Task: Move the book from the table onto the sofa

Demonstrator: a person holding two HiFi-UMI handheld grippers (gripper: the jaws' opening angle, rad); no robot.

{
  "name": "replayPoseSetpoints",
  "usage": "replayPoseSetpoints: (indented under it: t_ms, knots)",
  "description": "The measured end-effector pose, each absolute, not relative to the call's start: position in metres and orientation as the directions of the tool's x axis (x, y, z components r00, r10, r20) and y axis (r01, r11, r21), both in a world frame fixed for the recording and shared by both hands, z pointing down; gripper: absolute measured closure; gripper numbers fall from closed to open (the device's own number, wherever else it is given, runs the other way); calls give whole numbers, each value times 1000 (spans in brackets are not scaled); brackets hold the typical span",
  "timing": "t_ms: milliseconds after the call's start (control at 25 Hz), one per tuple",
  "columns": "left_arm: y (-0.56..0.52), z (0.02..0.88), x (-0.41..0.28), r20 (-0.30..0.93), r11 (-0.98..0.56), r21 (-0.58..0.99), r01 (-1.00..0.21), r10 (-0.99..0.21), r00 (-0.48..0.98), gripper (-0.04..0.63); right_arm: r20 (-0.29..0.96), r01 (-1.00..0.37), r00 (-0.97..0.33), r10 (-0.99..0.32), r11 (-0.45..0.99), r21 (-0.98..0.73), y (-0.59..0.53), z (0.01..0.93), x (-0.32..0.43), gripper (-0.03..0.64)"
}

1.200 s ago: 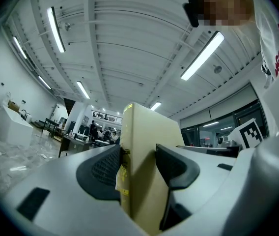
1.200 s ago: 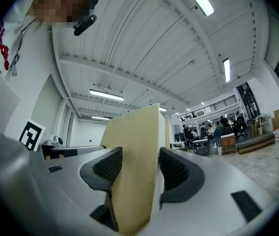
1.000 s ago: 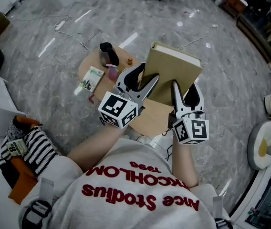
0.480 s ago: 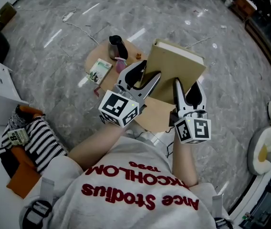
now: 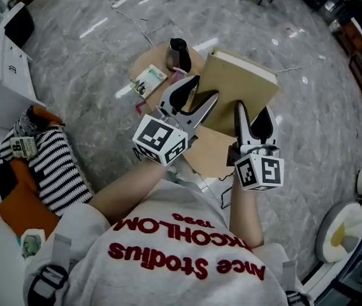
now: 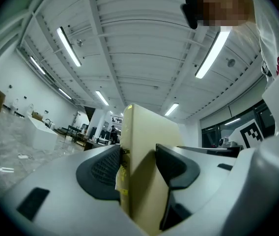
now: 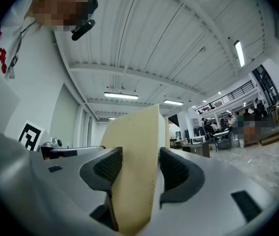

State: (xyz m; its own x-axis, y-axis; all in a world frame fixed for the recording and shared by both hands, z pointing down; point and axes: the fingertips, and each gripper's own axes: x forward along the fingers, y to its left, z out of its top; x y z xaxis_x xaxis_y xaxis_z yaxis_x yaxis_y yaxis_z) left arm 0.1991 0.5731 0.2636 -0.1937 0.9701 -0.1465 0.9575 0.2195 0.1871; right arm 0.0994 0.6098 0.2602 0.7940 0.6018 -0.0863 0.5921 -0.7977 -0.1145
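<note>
The book is held on edge in the air over the right part of the round wooden table. It is off the tabletop, with its tan cover turned toward the person and its page block along the top. Both grippers clamp it from the near side. The left gripper bites the book's lower left corner. In the left gripper view its two dark pads press flat on either face of the book. The right gripper takes the lower edge further right. In the right gripper view its ribbed pads likewise close on the cover from both sides.

Above the table's near rim, the two forearms reach out from the person's chest side by side. The grippers point away from the body, about level, with the marker cubes facing up toward the head camera. On the table's far left part stand a dark jug and a small green-printed booklet.
</note>
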Motion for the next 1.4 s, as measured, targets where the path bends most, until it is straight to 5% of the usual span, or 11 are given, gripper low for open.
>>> replayPoseSetpoints:
  t_ms: [640,1040,1400]
  knots:
    - [464,278,276,-158,-261,190,946,943,292,371,-92,138,985,147,-985,-99,543,274,206,351]
    - [316,263,360,-156,-633,188,751,736,659,371,-102,-277,958,-267,-956,-93,416,260,329,351]
    - [156,274,384,-163,-825,210,525,500,851,371,-92,-541,841,-534,-836,-91,262,268,384,351]
